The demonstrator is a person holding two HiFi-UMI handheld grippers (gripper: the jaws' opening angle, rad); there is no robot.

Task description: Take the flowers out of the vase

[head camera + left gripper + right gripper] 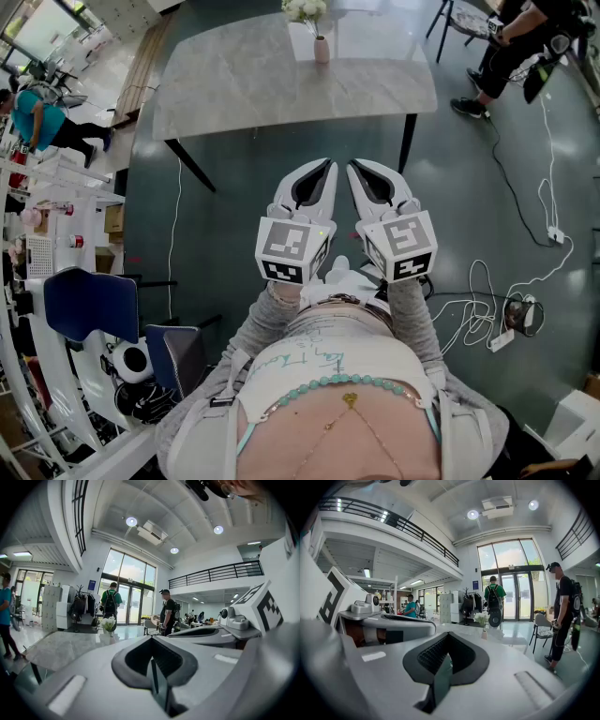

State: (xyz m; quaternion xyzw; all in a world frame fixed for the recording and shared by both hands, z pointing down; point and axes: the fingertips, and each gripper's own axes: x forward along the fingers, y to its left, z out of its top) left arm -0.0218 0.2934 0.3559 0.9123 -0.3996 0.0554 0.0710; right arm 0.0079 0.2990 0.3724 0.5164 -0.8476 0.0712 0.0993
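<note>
"What is the person wearing?"

"A white top (323, 349) with teal handwriting across it, and grey long sleeves (258, 323). There are pale straps (216, 412) over the shoulders. A string of teal beads (347, 382) curves across the chest from eight o'clock to four o'clock. A thin gold chain with a small pendant (350, 400) sits at six o'clock just below it."

"And the tools?"

"The left gripper (329, 165) and the right gripper (352, 166) are smooth white shells that taper to a tip. They're lined with black ribbed pads (433, 656). At the six o'clock end of each is a cube (292, 248) with black-and-white square markers."
</note>
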